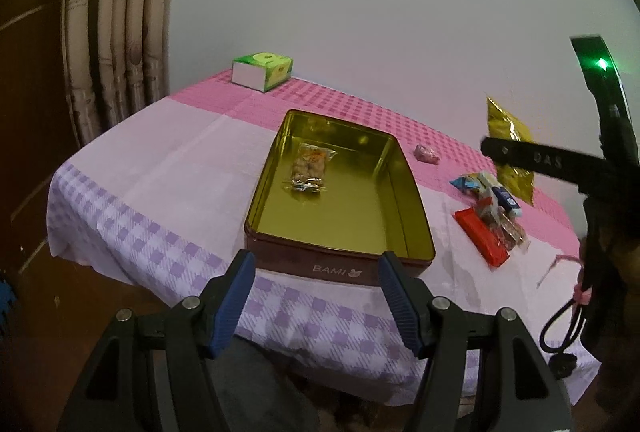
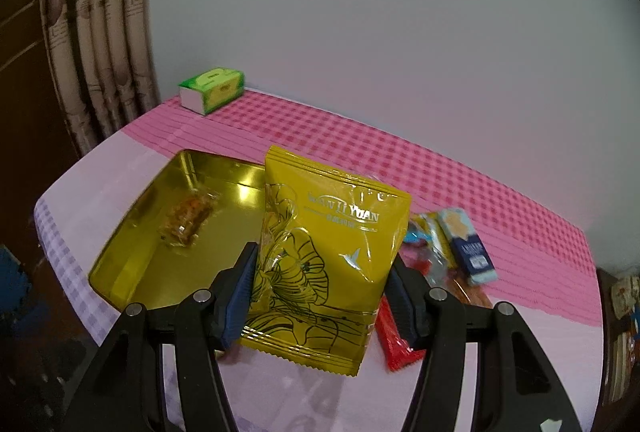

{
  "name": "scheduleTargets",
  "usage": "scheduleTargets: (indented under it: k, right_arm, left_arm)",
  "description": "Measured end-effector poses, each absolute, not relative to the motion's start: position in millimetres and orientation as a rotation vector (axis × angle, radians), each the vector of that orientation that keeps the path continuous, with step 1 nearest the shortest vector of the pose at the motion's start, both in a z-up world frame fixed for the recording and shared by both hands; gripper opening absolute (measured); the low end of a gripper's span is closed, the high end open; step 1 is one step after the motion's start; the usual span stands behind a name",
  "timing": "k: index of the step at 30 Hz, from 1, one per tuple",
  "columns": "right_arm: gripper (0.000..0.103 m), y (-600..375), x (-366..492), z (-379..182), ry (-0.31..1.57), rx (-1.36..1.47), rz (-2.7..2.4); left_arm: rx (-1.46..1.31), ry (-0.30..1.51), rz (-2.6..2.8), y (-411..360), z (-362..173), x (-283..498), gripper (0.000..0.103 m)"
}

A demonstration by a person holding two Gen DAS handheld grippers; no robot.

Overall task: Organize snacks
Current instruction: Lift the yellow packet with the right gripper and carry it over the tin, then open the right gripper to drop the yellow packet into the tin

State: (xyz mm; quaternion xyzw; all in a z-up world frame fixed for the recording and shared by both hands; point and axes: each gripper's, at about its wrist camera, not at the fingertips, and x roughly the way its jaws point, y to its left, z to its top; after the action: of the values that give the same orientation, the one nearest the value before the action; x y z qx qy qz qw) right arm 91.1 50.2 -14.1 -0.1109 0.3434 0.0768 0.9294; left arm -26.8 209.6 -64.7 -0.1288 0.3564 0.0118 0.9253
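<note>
— What have you got in the right tongs?

— My right gripper (image 2: 320,296) is clamped on the yellow snack bag (image 2: 328,264), one blue pad against each side of it. The bag stands upright between them, lifted clear of the cloth, with gold line drawings of flowers on its front. From my left camera I see it off to the right, partly behind the black arm of that gripper.

— And the tin?

— The gold tin (image 2: 120,272) lies open just left of the bag, on the table. Its outer wall is brown with "BAMI" printed on the near side. One clear-wrapped snack (image 1: 308,167) lies inside it, toward the far end; the remaining floor of the tin shows bare gold.

— Your left tongs?

— My left gripper (image 1: 316,300) has its jaws apart with nothing between them. It hangs at the near edge of the table, in front of the tin's near wall.

— What else is on the table?

— To the right of the tin there is a small heap: a red wrapped bar (image 1: 480,240), a blue-and-cream packet (image 2: 466,248) and a few clear-wrapped pieces I cannot make out. A small pink wrapped sweet (image 1: 427,153) lies alone beyond the tin's far right corner. At the far left corner of the checked tablecloth (image 1: 160,159) sits a green tissue box (image 1: 264,69), close to the curtain (image 1: 116,31).
</note>
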Motion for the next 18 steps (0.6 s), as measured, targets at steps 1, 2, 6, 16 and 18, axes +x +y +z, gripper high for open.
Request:
scheduleTargets:
  k: [1, 2, 6, 16, 18]
  right_arm:
    - [0.056, 56, 93, -12, 0.7, -0.238, 0.163]
    - [0.056, 63, 96, -11, 0.697, -0.249, 0.168]
    - [0.056, 93, 108, -14, 0.713, -0.274, 0.199]
    - [0.055, 143, 123, -72, 0.848, -0.296, 0.291]
    - [0.055, 143, 125, -78, 0.863, -0.285, 0.301]
  left_arm:
    - [-0.269, 0.734, 0.025, 211, -65, -27, 0.065]
    - [-0.274, 0.735, 0.023, 213, -65, -27, 0.065]
    - [-0.282, 0.734, 0.021, 216, -64, -29, 0.065]
    - [-0.33, 0.761, 0.063, 228, -69, -23, 0.065]
    - [-0.354, 0.772, 0.073, 233, -72, -23, 0.065]
